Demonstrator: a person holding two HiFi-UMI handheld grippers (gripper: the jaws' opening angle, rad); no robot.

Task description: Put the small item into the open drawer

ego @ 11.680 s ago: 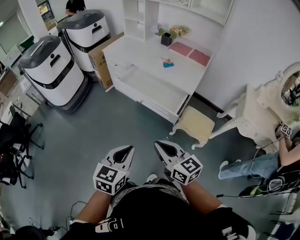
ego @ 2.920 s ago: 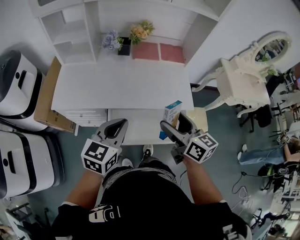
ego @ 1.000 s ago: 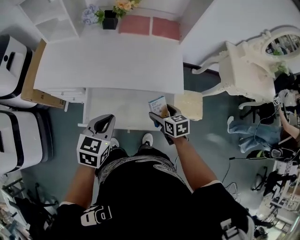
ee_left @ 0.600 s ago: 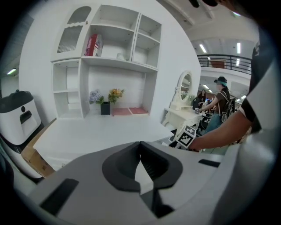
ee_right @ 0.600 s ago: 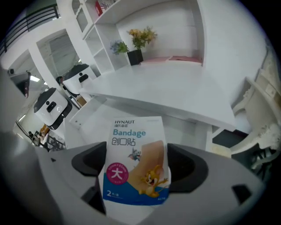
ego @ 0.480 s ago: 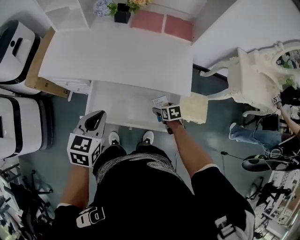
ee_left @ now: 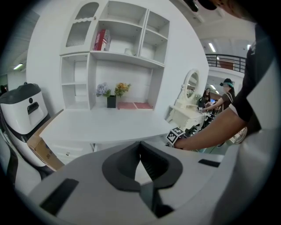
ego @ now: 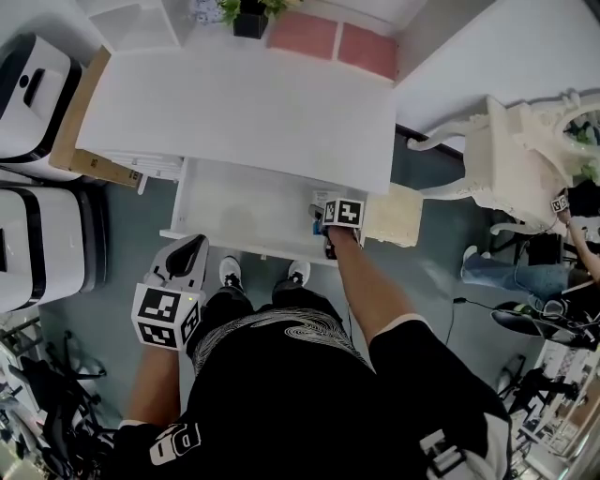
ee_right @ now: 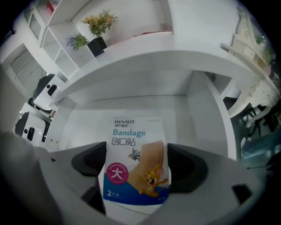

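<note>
A grey floor lies under a white desk surface (ego: 234, 103) whose drawer (ego: 239, 211) stands open toward me. At the far left are two white, dark-banded bin-shaped units (ego: 37, 244), and a cardboard box (ego: 75, 127) stands against the desk's left side. My left gripper (ego: 190, 249) hangs over the floor just short of the drawer's front edge, near its left end. Its jaws are closed tip to tip with nothing between them. My right gripper (ego: 323, 214) reaches into the drawer's right end and is clamped on a bandage box (ee_right: 131, 140). The box is white with a blue strip and a cartoon cat and mouse, and it is held upright with its printed face toward the camera. I cannot tell whether the box touches the drawer's bottom. Just right of the drawer sits a cream cushioned stool (ego: 392, 216), and farther right a white dressing table (ego: 511, 155). At the back of the surface are a potted plant (ego: 248, 14) and two pink mats (ego: 333, 42).
</note>
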